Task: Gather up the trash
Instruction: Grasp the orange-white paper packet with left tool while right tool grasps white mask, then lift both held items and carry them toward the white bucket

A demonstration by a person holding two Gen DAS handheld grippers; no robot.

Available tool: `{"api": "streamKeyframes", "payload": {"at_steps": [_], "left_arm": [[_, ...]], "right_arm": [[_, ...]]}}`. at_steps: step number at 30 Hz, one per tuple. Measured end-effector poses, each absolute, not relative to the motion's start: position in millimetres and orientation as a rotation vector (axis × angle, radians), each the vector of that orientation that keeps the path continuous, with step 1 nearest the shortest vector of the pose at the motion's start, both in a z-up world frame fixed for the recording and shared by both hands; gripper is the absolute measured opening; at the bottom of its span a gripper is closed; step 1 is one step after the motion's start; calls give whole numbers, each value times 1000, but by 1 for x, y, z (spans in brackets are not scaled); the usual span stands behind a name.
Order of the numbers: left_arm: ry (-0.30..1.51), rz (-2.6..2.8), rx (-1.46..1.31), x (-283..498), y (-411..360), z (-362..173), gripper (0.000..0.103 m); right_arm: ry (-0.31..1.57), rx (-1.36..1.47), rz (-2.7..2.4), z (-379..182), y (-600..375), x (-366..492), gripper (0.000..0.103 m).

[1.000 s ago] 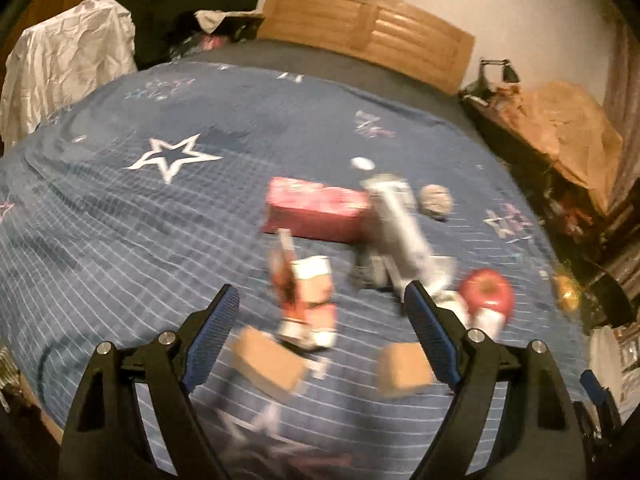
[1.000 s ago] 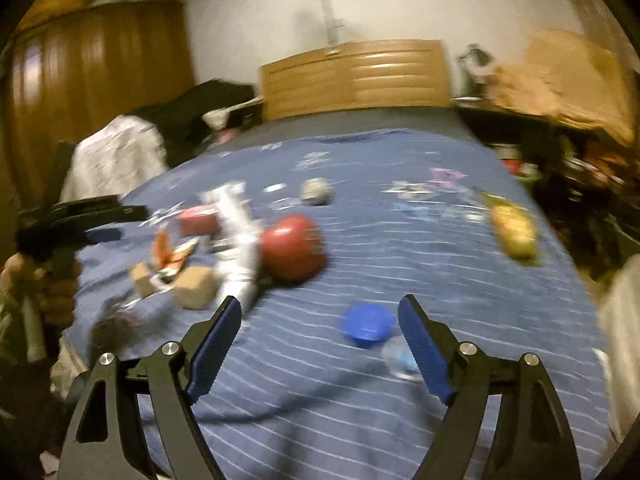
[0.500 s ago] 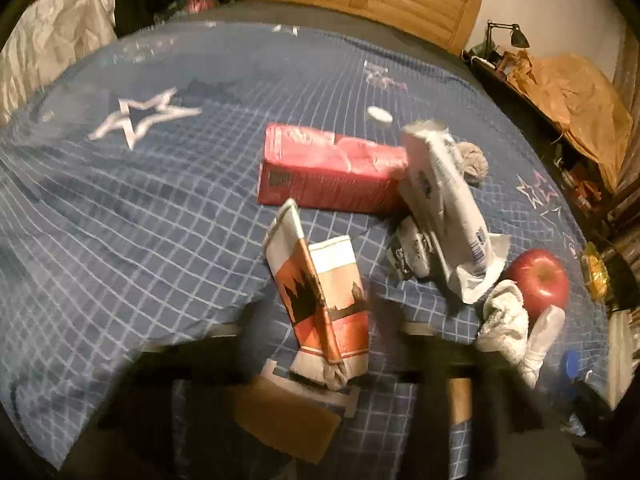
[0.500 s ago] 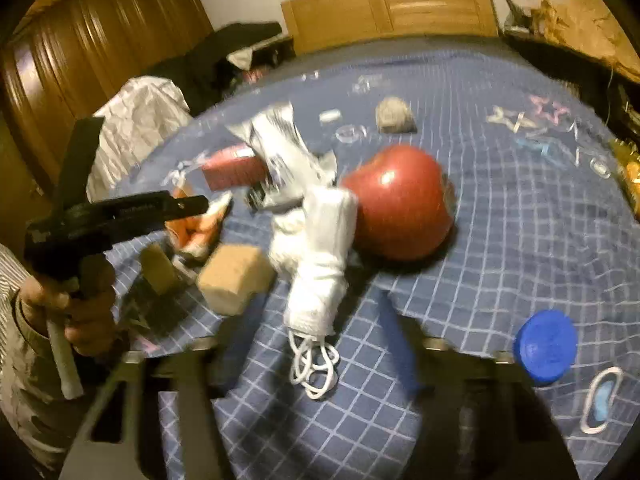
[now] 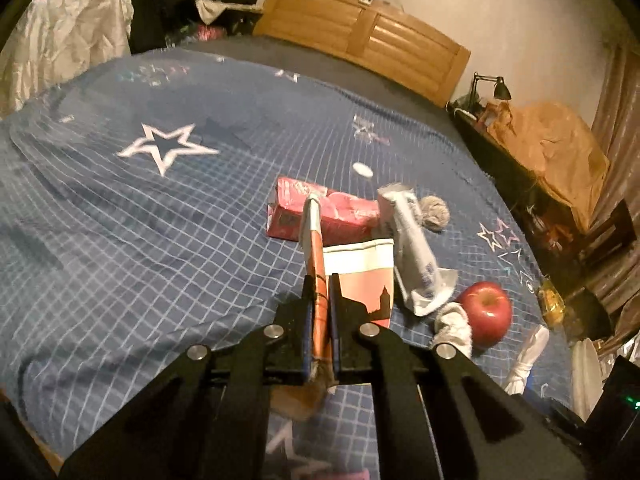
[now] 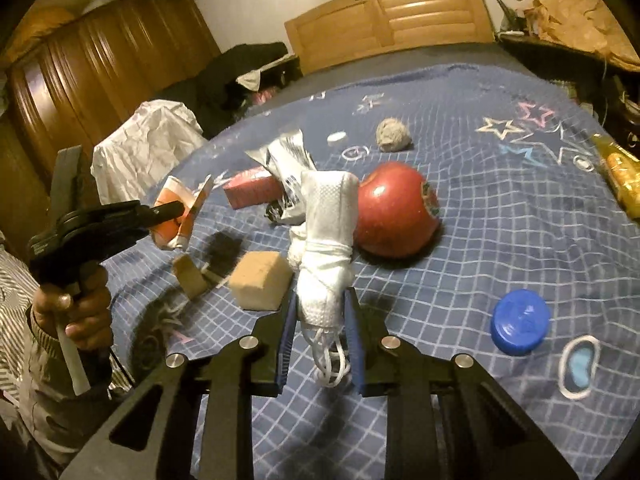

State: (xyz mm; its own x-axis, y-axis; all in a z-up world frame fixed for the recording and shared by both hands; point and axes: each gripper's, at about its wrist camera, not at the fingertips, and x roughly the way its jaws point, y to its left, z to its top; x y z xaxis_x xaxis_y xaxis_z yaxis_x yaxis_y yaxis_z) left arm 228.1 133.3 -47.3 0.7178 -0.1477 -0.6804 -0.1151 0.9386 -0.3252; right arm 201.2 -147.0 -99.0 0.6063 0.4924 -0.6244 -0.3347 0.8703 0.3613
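My left gripper [image 5: 319,294] is shut on a flattened orange-and-white paper cup [image 5: 360,276], clamping one folded edge that stands up between the pads. In the right wrist view the same left gripper [image 6: 176,210], held by a hand, has the cup [image 6: 184,216] raised off the bedspread. My right gripper [image 6: 320,304] has its jaws closing on a rolled white face mask [image 6: 326,240]. The pads press its lower end, and its ear loops hang below. The mask [image 5: 452,326] leans against a red apple [image 6: 394,210].
On the blue checked bedspread [image 5: 140,220] lie a pink carton [image 5: 332,212], a silver wrapper [image 5: 414,248], a grey fuzzy ball [image 6: 394,134], a white cap [image 5: 362,169], two tan blocks [image 6: 262,280], a blue lid [image 6: 520,322] and a yellow packet [image 6: 620,176]. A wooden headboard [image 5: 360,36] is behind.
Both grippers came down from open to closed. The left took hold of the paper cup and tipped it up; the right closed around the face mask.
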Motion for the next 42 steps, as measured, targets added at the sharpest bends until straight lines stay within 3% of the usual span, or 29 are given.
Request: {"api": "streamKeyframes", "payload": {"at_steps": [9, 42], "left_arm": [[683, -12, -255, 177, 91, -29, 5], [733, -91, -75, 95, 9, -55, 5]], "right_arm": [[714, 188, 448, -77, -162, 164, 25], [665, 167, 397, -64, -178, 65, 25]]}}
